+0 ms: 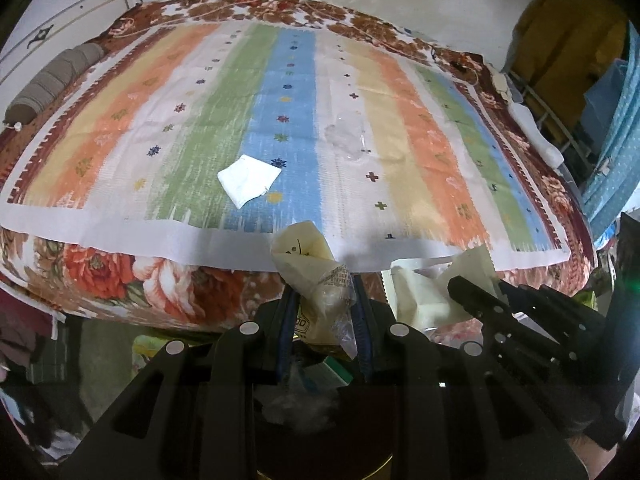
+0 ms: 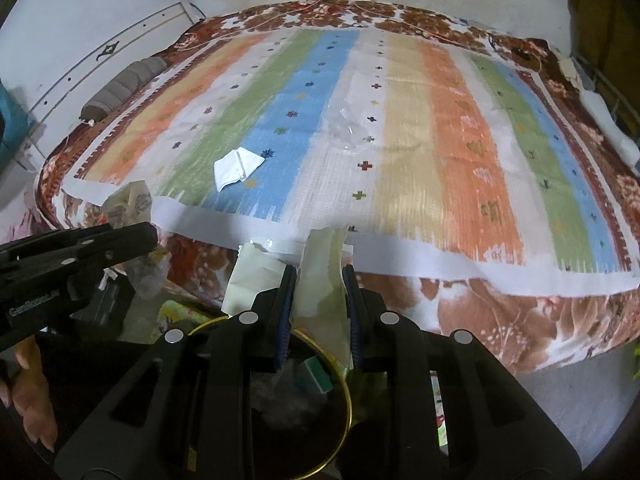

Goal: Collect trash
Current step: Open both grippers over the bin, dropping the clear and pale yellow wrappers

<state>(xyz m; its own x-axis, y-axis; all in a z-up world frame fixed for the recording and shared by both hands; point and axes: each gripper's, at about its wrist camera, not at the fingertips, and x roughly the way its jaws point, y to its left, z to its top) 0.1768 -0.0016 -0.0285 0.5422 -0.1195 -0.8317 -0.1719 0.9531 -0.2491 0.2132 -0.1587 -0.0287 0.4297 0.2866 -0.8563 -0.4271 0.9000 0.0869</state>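
My left gripper (image 1: 325,280) is shut on a crumpled yellowish plastic wrapper (image 1: 308,258), held just off the bed's front edge above a dark bin (image 2: 320,412) with a gold rim. My right gripper (image 2: 320,272) is shut on a pale cream paper wrapper (image 2: 322,276), also over the bin; it shows in the left wrist view (image 1: 424,296). A white folded paper (image 1: 249,180) lies on the striped mat (image 1: 400,152), and shows in the right wrist view (image 2: 236,168). A clear plastic piece (image 1: 346,138) lies further back on the mat.
The bin holds some trash, including a green piece (image 2: 318,372). A grey bolster (image 1: 52,80) lies at the bed's left edge. A floral blanket (image 1: 120,268) covers the bed. Clothes and blue fabric (image 1: 616,120) hang at right.
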